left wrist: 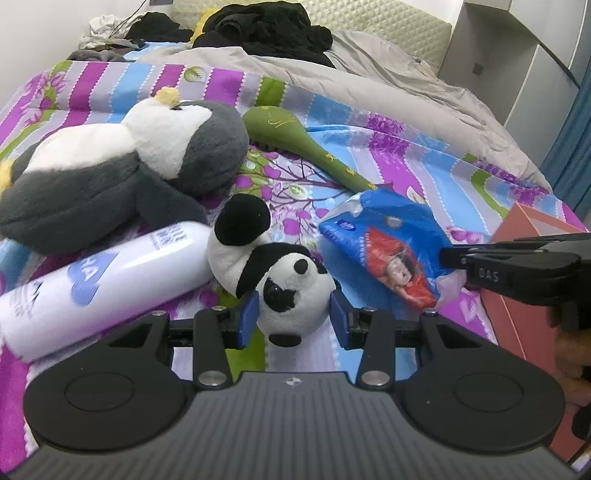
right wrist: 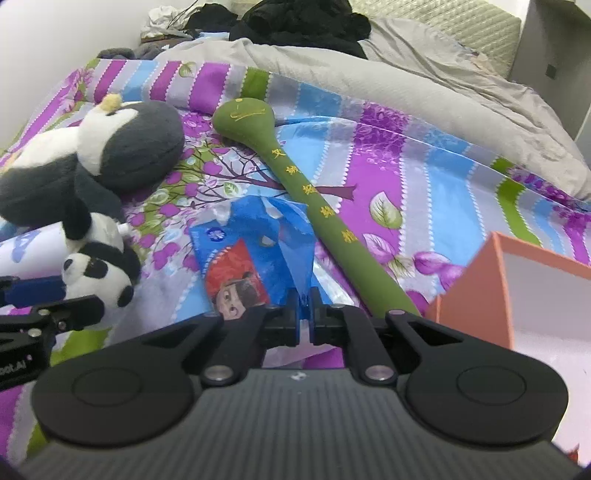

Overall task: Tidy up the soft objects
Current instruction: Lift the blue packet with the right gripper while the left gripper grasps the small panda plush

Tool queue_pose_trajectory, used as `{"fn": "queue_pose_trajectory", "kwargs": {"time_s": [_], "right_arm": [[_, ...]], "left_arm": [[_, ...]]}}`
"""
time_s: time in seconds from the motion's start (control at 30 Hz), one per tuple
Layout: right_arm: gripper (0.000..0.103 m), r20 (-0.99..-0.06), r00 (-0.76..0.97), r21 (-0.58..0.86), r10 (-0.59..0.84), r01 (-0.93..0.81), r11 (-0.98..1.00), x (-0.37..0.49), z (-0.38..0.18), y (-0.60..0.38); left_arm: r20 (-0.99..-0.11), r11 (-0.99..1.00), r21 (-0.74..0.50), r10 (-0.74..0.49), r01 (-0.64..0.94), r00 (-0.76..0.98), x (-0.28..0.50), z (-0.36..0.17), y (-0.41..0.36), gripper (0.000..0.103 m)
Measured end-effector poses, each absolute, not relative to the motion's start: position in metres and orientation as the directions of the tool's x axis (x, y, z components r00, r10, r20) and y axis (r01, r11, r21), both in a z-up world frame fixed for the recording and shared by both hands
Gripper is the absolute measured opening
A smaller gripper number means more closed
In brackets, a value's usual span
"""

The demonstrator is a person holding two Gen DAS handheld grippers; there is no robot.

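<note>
I am working on a bed with a bright striped sheet. My left gripper is about half open, and its blue pads sit on both sides of the little panda toy. They squeeze its round head. The panda lies on the sheet with its face toward me and its black and white body stretching away behind it.

My right gripper is shut tight on the near edge of the blue wipes pack. The pack is soft and crinkly, with a red picture on it. It lies flat, with its long side going from me up the bed.

Lots of things are close by. A white bottle lies on its side just left of the panda, touching it. Behind both is a big grey and white penguin toy, lying down with its head to the right. A long green soft mallet lies slanted next to the wipes pack, its fat round end far from me and its thin handle coming down near my right gripper. An orange box stands open at the right, very near that handle. At the far end of the bed are a grey blanket and a heap of black clothes.
</note>
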State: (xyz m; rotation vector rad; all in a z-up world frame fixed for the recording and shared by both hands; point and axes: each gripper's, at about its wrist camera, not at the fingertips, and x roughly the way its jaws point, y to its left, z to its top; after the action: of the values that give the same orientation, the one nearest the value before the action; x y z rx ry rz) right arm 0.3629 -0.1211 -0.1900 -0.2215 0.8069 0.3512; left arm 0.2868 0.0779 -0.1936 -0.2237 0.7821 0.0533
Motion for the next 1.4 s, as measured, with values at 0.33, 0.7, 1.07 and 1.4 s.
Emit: {"fn": "queue_pose_trajectory", "kwargs": {"time_s": [0.33, 0.7, 1.07, 1.4], "right_arm": [[0.008, -0.741, 0.638, -0.062, 0.209, -0.374, 0.925, 0.287, -0.176, -0.135], [0.008, -0.761, 0.616, -0.049, 0.204, -0.367, 0.929, 0.201, -0.178, -0.144], [0.015, -0.789, 0.563, 0.031, 0.245, -0.362, 0.932, 0.165, -0.182, -0.15], [0.045, -0.737, 0.613, 0.043, 0.285, -0.378, 0.925, 0.164, -0.177, -0.155]], "left_arm": [[-0.713, 0.975, -0.191, -0.06, -0.111, 0.699, 0.217, -0.178, 0.066, 0.047], [-0.737, 0.979, -0.189, -0.087, -0.082, 0.67, 0.147, -0.183, 0.057, 0.047], [-0.744, 0.956, -0.26, -0.107, -0.138, 0.66, 0.11, -0.192, 0.072, 0.058], [-0.736, 0.9, -0.375, -0.144, -0.222, 0.661, 0.114, -0.194, 0.083, 0.069]]}}
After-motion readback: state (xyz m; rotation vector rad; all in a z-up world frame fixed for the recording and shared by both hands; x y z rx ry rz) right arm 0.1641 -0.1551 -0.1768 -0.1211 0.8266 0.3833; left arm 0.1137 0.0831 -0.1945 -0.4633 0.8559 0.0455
